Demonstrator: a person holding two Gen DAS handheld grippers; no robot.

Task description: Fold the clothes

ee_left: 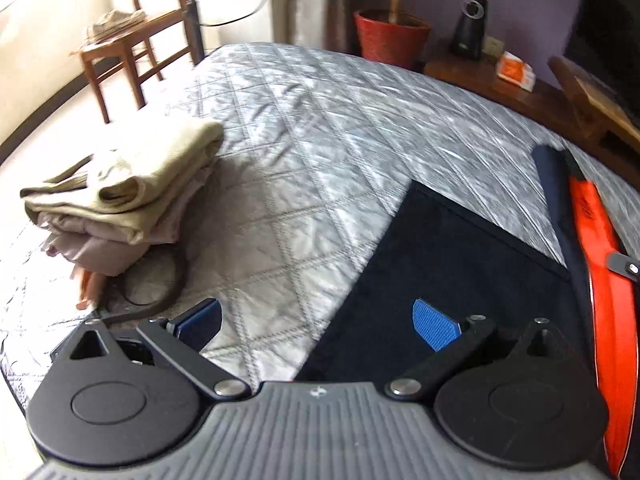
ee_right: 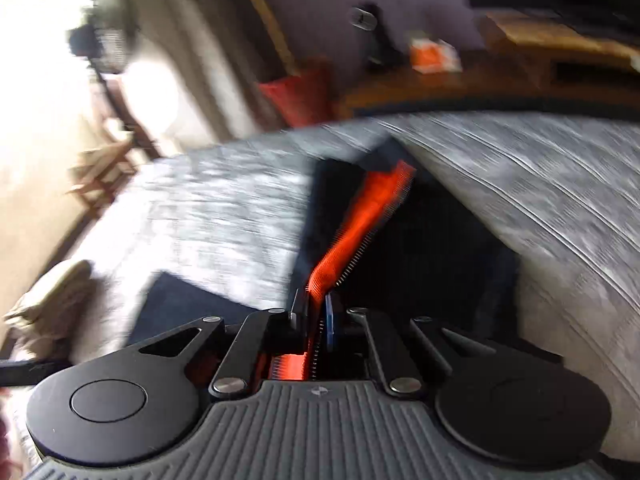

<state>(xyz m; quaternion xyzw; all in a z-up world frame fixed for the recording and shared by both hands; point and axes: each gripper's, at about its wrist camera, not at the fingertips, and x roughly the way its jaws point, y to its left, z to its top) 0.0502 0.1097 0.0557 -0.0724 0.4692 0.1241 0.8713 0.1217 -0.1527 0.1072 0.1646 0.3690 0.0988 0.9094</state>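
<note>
A dark navy garment (ee_left: 440,248) lies spread on the grey quilted bed cover (ee_left: 304,128), with an orange zipper-edged strip (ee_left: 596,240) rising along its right side. My left gripper (ee_left: 318,322) hangs open over the garment's left edge, one blue pad (ee_left: 436,324) above the cloth, nothing between its fingers. In the blurred right wrist view, my right gripper (ee_right: 316,312) is shut on the orange strip (ee_right: 360,216), lifting it off the dark garment (ee_right: 432,248). A stack of folded beige clothes (ee_left: 124,196) sits at the bed's left.
A black cable (ee_left: 160,296) curls beside the folded stack. Beyond the bed stand a wooden chair (ee_left: 120,52) with cloth on it, a red pot (ee_left: 390,36), and a wooden sideboard (ee_left: 520,92) holding a black device (ee_left: 468,28) and an orange-and-white packet (ee_left: 516,70).
</note>
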